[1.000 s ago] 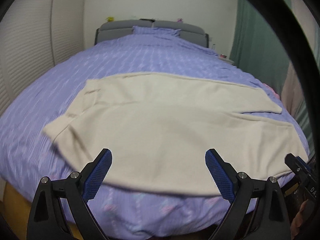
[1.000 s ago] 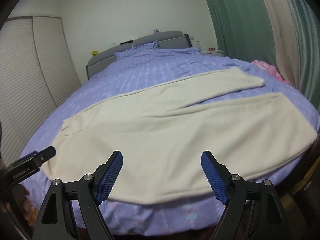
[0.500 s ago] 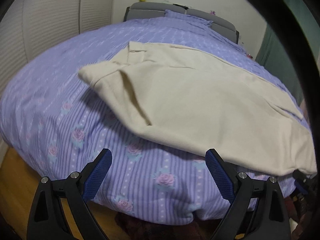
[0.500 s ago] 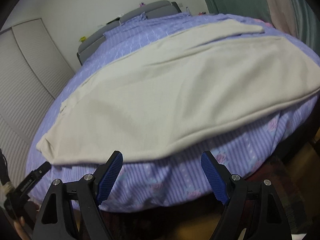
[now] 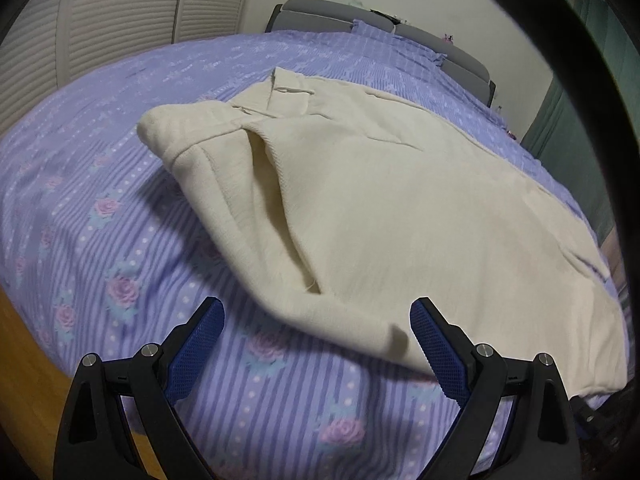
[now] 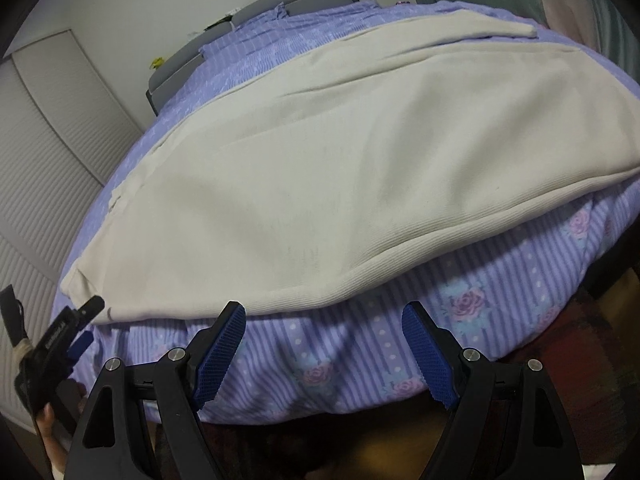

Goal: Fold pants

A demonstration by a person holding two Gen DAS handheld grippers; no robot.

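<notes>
Both grippers gape wide and hold nothing: left gripper point(image 5: 316, 344) at lower centre, right gripper point(image 6: 324, 348) likewise. Cream pants point(image 5: 400, 200) lie spread across the purple floral bedspread point(image 5: 100, 240). Only the left view shows the gaping side pocket point(image 5: 276, 208); only the right shows both legs reaching toward upper right.

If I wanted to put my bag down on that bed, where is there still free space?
Bare bedspread shows left of the cream pants, toward the slatted doors, and between the pants and the grey headboard. A narrow strip runs along the near edge by the open left claw and right claw. The middle and right side are covered.
</notes>
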